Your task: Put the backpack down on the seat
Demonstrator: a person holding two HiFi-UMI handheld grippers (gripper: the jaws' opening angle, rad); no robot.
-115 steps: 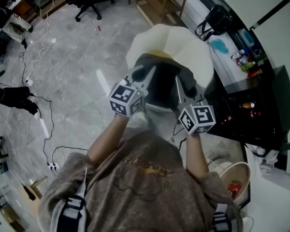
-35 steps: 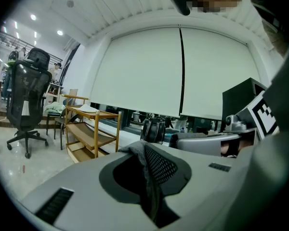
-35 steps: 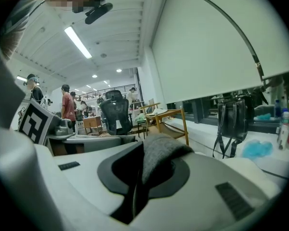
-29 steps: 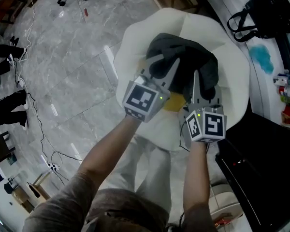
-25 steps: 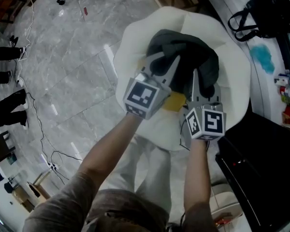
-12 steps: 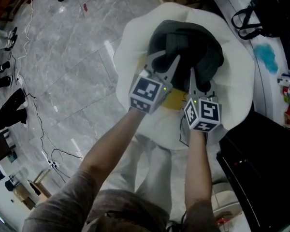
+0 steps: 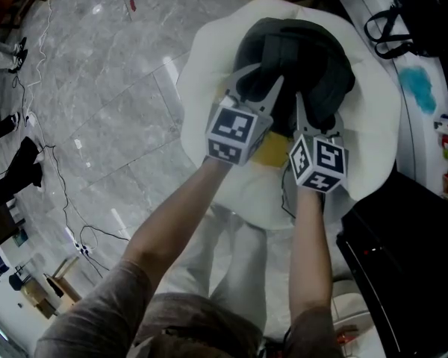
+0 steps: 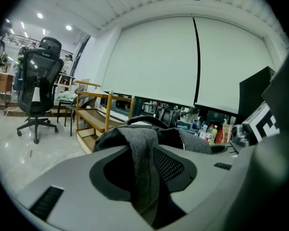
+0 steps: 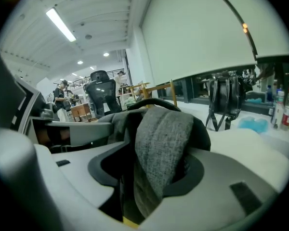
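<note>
**Grey backpack on cream seat: release step**

Item: backpack (image 7: pixel 297 54), dark grey fabic, lying slumped in the hollow of the pale padded seat (image 7: pixel 205 58), with the seat's rim showing all round it. It appears to rest its full weight there.

Left gripper (image 7: pixel 260 80): at the near left of the bag. Jaws have just been opening and now stand apart. A grey shoulder strap (image 8: pixel 143 170) hangs loose in the gap, and the pads do not appear to press on it.

Right gripper (image 7: pixel 315 114): at the near right of the bag. Jaws have likewise just been opening and stand wide. The second strap (image 9: pixel 161 146) is draped between them, slack and unclamped.

Step, as judged: placement looks done and the letting-go is under way.

Next move, as judged: draw both grippers back toward the person, clear of the straps. Keep the jaws wide so neither strap snags on a finger and drags the bag toward the seat's front edge.
</note>
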